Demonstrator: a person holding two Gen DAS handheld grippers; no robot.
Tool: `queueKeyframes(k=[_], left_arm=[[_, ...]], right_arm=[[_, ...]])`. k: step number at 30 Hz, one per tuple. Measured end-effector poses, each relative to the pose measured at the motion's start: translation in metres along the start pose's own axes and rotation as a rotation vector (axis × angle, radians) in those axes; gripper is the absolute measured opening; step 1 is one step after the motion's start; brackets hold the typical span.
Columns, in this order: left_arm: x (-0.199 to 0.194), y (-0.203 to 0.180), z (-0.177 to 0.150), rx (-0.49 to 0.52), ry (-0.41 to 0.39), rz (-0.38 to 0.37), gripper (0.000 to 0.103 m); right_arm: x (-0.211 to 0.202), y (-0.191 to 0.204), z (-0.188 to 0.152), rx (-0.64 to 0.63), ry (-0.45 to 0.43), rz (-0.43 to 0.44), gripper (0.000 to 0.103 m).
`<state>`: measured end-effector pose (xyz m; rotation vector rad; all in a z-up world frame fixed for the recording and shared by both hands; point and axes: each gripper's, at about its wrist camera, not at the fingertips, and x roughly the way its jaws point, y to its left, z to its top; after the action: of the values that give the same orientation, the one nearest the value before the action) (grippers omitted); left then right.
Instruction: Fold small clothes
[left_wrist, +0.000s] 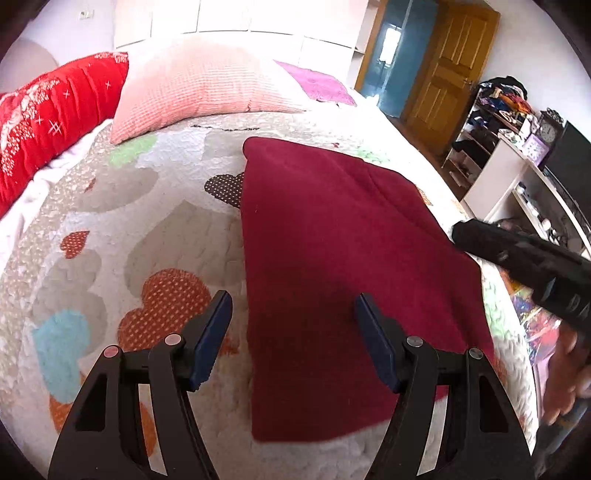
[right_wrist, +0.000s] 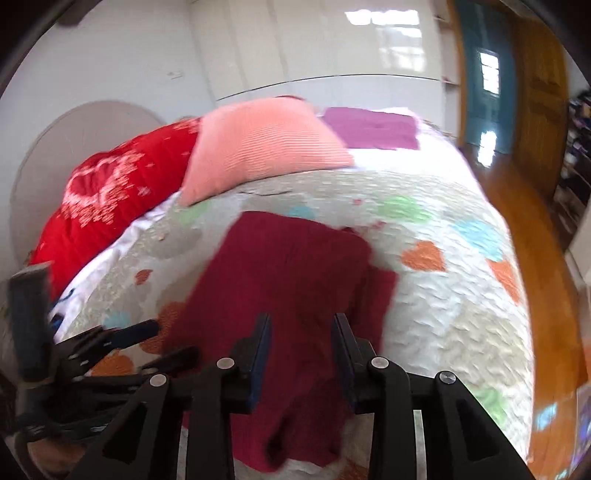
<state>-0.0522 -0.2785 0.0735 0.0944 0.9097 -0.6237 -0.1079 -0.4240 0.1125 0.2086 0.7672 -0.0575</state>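
Note:
A dark red garment (left_wrist: 332, 240) lies folded in a long rectangle on the heart-patterned quilt (left_wrist: 110, 221). My left gripper (left_wrist: 291, 306) is open above the garment's near left edge. One blue pad is over the quilt and the other over the cloth, and nothing is held. In the right wrist view the same garment (right_wrist: 288, 266) looks rumpled at its near end. My right gripper (right_wrist: 303, 332) hangs over that end with its jaws partly apart; red cloth shows between them, but the pads do not press on it. The left gripper (right_wrist: 166, 341) shows at the left there.
A pink pillow (left_wrist: 199, 88), a red duvet (left_wrist: 48, 122) and a purple cloth (left_wrist: 321, 85) lie at the bed's far end. The bed's right edge drops to a wooden floor (right_wrist: 532, 240). White shelves with clutter (left_wrist: 517, 155) and a wooden door (left_wrist: 450, 62) stand at the right.

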Motion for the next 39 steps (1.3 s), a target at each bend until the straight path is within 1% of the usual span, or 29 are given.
queueKeyframes(k=[1, 3, 5, 6, 8, 9, 10, 12, 14, 17, 18, 19, 21, 22, 24, 25, 26, 28, 30, 32, 33, 35, 37, 39], left_arm=[[0.003, 0.000, 0.000, -0.003, 0.005, 0.002, 0.069], [0.010, 0.000, 0.002, -0.006, 0.012, 0.005, 0.069], [0.016, -0.002, 0.003, 0.000, 0.023, 0.001, 0.069], [0.019, -0.003, 0.003, 0.002, 0.027, -0.001, 0.069], [0.023, -0.005, 0.003, 0.004, 0.021, 0.002, 0.071], [0.024, -0.007, 0.003, 0.005, 0.020, 0.004, 0.071], [0.025, -0.007, 0.003, 0.003, 0.021, 0.004, 0.072], [0.025, -0.007, 0.004, -0.007, 0.026, 0.007, 0.071], [0.024, -0.007, 0.004, -0.004, 0.022, 0.017, 0.071], [0.023, -0.007, 0.003, -0.006, 0.023, 0.021, 0.071], [0.023, -0.007, 0.003, -0.007, 0.023, 0.022, 0.071], [0.023, -0.008, 0.002, -0.007, 0.023, 0.023, 0.071], [0.023, -0.010, 0.001, -0.005, 0.033, 0.023, 0.071], [0.023, -0.010, 0.000, -0.005, 0.035, 0.024, 0.071], [0.018, -0.011, -0.001, 0.000, 0.038, 0.019, 0.071], [0.015, -0.010, -0.001, 0.002, 0.040, 0.015, 0.071], [0.011, -0.007, 0.000, -0.002, 0.040, 0.005, 0.071], [0.004, 0.002, 0.003, -0.028, 0.034, -0.037, 0.072], [0.003, 0.008, 0.006, -0.047, 0.034, -0.078, 0.072], [0.008, 0.016, 0.009, -0.066, 0.048, -0.113, 0.074], [0.011, 0.019, 0.010, -0.073, 0.057, -0.122, 0.077], [0.021, 0.023, 0.012, -0.083, 0.071, -0.140, 0.078], [0.032, 0.025, 0.014, -0.089, 0.085, -0.159, 0.079], [0.044, 0.026, 0.016, -0.102, 0.091, -0.175, 0.082]], right_arm=[[0.010, 0.004, 0.002, -0.011, 0.017, 0.004, 0.031], [0.036, 0.003, 0.002, -0.028, 0.055, -0.054, 0.029], [0.057, -0.005, -0.001, -0.021, 0.093, -0.092, 0.028], [0.067, -0.014, -0.004, -0.001, 0.108, -0.095, 0.028], [0.078, -0.034, -0.010, 0.072, 0.101, -0.044, 0.027], [0.079, -0.042, -0.012, 0.106, 0.091, -0.011, 0.027], [0.078, -0.045, -0.013, 0.110, 0.091, 0.002, 0.027], [0.074, -0.042, -0.012, 0.090, 0.098, -0.002, 0.027], [0.058, -0.038, -0.012, 0.087, 0.103, -0.014, 0.027], [0.025, -0.024, -0.021, 0.039, 0.058, 0.013, 0.028], [0.019, -0.019, -0.026, 0.020, 0.049, 0.003, 0.028], [0.016, -0.013, -0.035, -0.003, 0.055, -0.030, 0.028], [0.026, -0.014, -0.049, -0.009, 0.094, -0.075, 0.028], [0.034, -0.019, -0.057, 0.023, 0.108, -0.069, 0.028], [0.034, -0.023, -0.062, 0.056, 0.094, -0.052, 0.028], [0.028, -0.022, -0.059, 0.056, 0.088, -0.048, 0.030], [0.023, -0.021, -0.057, 0.055, 0.083, -0.043, 0.034], [0.011, -0.024, -0.052, 0.068, 0.046, -0.027, 0.047], [0.002, -0.035, -0.049, 0.118, -0.010, -0.012, 0.067], [0.002, -0.049, -0.046, 0.193, -0.039, 0.006, 0.078], [0.004, -0.056, -0.045, 0.229, -0.040, 0.020, 0.078], [0.019, -0.073, -0.043, 0.307, -0.013, 0.058, 0.078], [0.038, -0.083, -0.040, 0.350, 0.025, 0.084, 0.078], [0.053, -0.088, -0.036, 0.365, 0.042, 0.105, 0.078]])
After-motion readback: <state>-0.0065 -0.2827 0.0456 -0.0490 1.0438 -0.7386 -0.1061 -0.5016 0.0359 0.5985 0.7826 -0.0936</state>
